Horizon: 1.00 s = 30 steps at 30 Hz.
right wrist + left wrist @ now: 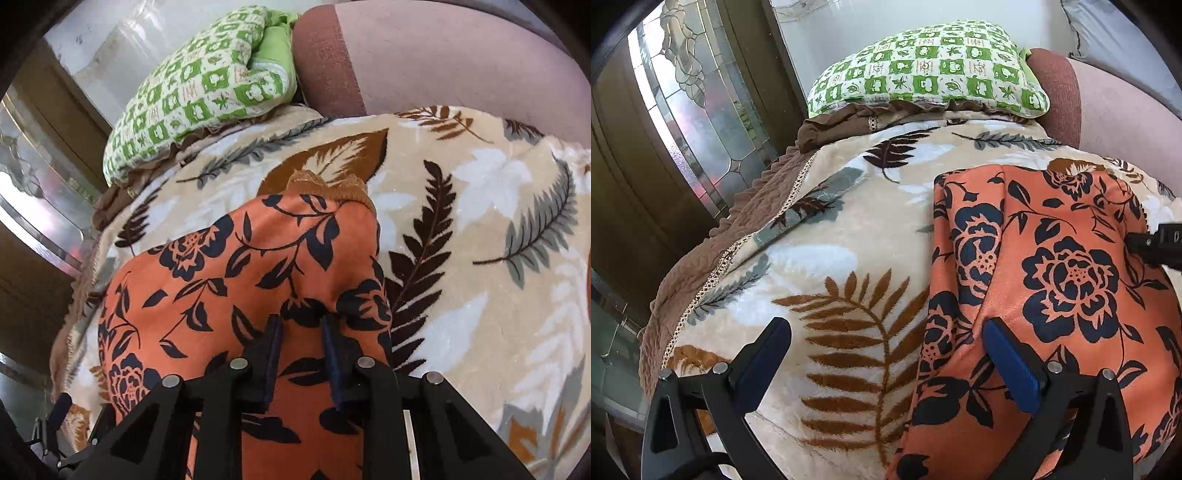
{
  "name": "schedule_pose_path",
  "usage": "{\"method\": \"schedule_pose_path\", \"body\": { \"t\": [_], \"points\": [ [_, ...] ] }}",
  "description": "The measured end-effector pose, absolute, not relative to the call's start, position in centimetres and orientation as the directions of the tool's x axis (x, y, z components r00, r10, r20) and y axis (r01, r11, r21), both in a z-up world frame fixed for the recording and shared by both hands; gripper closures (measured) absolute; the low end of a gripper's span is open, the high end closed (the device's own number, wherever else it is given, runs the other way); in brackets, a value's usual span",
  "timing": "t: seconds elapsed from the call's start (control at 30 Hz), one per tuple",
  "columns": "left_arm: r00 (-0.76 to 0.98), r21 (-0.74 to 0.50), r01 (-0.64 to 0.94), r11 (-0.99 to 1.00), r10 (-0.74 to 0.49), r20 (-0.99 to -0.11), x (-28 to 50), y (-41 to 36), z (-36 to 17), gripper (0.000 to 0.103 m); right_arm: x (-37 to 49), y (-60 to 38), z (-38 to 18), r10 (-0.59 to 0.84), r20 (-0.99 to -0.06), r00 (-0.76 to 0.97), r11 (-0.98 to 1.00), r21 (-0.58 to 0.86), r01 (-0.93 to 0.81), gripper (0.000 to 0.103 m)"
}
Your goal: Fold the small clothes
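Right tongs (300,325) clenched on the orange floral garment (236,280), we think to carry a fold across; left tongs (886,332) released, straddling its edge on the bed blanket (849,206).

Bright daylight from the window (698,122) — soft shadows, fisheye-bent dark edges

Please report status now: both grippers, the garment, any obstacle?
Left gripper open above orange garment edge. Right gripper narrow over it, grip unclear. Nothing blocking.

We're in a home bedroom: a bed with a leaf-print blanket (849,258), a green checked pillow (931,70), a leaded-glass door (701,122) alongside.
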<state>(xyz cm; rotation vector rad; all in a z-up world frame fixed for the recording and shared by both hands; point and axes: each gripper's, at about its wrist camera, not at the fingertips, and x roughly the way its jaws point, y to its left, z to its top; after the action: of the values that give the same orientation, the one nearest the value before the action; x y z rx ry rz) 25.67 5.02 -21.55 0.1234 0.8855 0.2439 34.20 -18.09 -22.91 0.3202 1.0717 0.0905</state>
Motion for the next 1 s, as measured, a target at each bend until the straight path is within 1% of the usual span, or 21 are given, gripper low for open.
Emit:
{"method": "schedule_pose_path", "body": {
  "t": [0.07,0.17,0.23,0.33,0.43,0.5,0.67,0.77,0.87,1.0],
  "points": [
    [0.608,0.203,-0.158,0.966,0.257,-0.751,25.6,5.1,-21.6,0.0,34.2,-17.5,-21.7,0.213,-0.849,0.483,0.956,0.283,0.078,0.076],
    [0.609,0.193,-0.154,0.969,0.247,-0.754,25.7,5.3,-21.6,0.0,34.3,-16.4,-19.6,0.293,-0.797,0.529,0.935,0.354,0.016,0.075],
    [0.61,0.19,-0.151,0.97,0.243,-0.754,25.7,5.4,-21.6,0.0,34.8,-15.1,-19.3,0.325,-0.789,0.521,0.927,0.374,-0.013,0.075],
    [0.611,0.194,-0.146,0.97,0.243,-0.753,25.7,5.3,-21.7,0.0,36.3,-12.7,-20.6,0.354,-0.81,0.467,0.924,0.381,-0.039,0.075],
    [0.608,0.191,-0.145,0.971,0.239,-0.757,25.8,5.4,-21.8,0.0,37.7,-11.3,-23.7,0.347,-0.846,0.404,0.931,0.364,-0.036,0.075],
    [0.605,0.182,-0.144,0.973,0.231,-0.762,25.9,5.5,-21.9,0.0,37.8,-11.3,-24.2,0.339,-0.83,0.442,0.933,0.358,-0.043,0.074],
    [0.596,0.161,-0.147,0.976,0.217,-0.773,26.1,5.8,-21.8,0.0,37.3,-11.8,-23.2,0.348,-0.84,0.415,0.929,0.368,-0.035,0.075],
    [0.596,0.147,-0.151,0.978,0.209,-0.775,25.9,5.9,-21.6,0.0,35.1,-13.0,-21.3,0.363,-0.823,0.437,0.922,0.385,-0.042,0.075],
    [0.602,0.135,-0.151,0.979,0.2,-0.773,25.6,6.0,-21.4,0.0,31.3,-14.4,-19.0,0.359,-0.803,0.476,0.925,0.373,-0.068,0.075],
    [0.609,0.148,-0.143,0.979,0.205,-0.767,25.3,5.7,-21.4,0.0,26.4,-16.4,-18.3,0.337,-0.811,0.479,0.933,0.355,-0.055,0.075]
  ]
}}
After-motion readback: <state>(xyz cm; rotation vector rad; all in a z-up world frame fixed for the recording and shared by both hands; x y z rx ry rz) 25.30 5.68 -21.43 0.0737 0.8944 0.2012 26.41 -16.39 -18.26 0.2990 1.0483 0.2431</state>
